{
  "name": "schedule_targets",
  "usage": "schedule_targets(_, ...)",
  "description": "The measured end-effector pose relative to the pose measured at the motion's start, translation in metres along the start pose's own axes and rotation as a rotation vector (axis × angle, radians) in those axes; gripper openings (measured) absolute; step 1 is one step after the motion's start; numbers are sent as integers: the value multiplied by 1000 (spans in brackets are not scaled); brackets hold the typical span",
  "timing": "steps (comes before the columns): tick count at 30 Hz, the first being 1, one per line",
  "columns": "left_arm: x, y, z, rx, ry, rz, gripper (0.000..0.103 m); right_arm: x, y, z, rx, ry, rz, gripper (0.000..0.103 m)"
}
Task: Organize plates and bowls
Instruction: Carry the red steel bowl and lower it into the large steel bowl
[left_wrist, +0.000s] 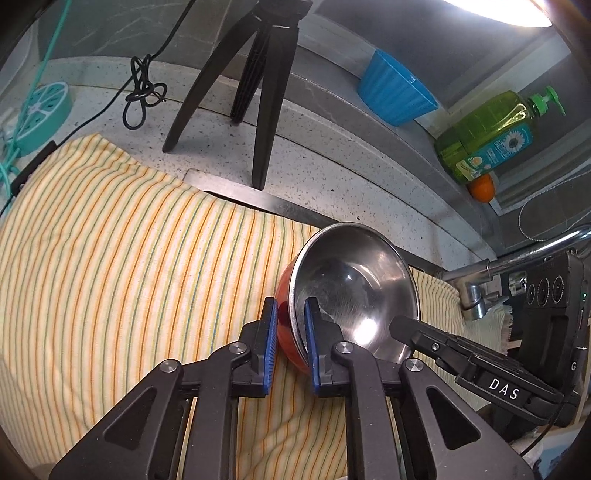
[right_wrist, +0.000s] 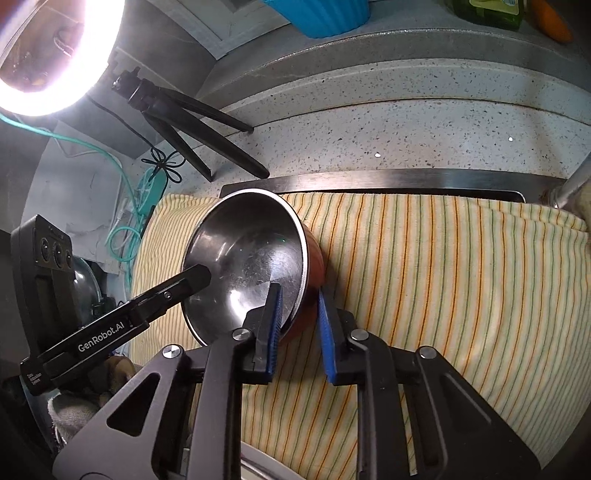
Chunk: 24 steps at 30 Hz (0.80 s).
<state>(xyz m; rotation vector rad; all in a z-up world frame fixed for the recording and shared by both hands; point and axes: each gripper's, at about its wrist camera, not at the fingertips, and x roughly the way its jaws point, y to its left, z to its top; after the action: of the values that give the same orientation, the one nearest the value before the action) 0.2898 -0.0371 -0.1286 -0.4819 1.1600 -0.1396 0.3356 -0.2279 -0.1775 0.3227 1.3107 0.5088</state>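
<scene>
- I saw one round bowl, shiny steel inside and red-orange outside, lying on a cloth with yellow, orange and green stripes.
- The bowl was tilted, with its opening turned up toward both cameras, and its lower wall rested on the cloth.
- My left gripper had its jaws clamped on the near rim of the bowl: one blue pad was on the red outer wall, the other on the steel inner wall.
- My right gripper held the rim on the opposite side in the same way, one blue pad inside the bowl and one pad against the red outside.
- In the left wrist view the black finger of the right gripper reached into the bowl from the right; in the right wrist view the finger of the left gripper came in from the left.
- The striped cloth covered a steel sink; only the far metal edge of it showed.
- Behind the sink was a grey speckled stone tabletop, and a small black tripod stood on it, with a knotted black cable near its legs.
- On the ledge further back I saw a blue ribbed plastic tub and a green bottle of dish soap with a pump, lying on its side, well apart from the bowl.
- A chrome tap stood at the right edge of the left wrist view.
</scene>
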Motion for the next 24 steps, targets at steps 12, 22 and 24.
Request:
schedule_targets(12, -44, -10, -19, 37, -74, -25, 13, -34, 22, -19, -51, -34, 14, 19)
schedule_targets(22, -86, -2, -53, 36, -137, -42, 13, -67, 52, -50, -119, -60, 46, 19)
schedule_targets(24, -96, 0, -60, 37, -155, -37, 13, -73, 61, -57, -140, -67, 48, 19)
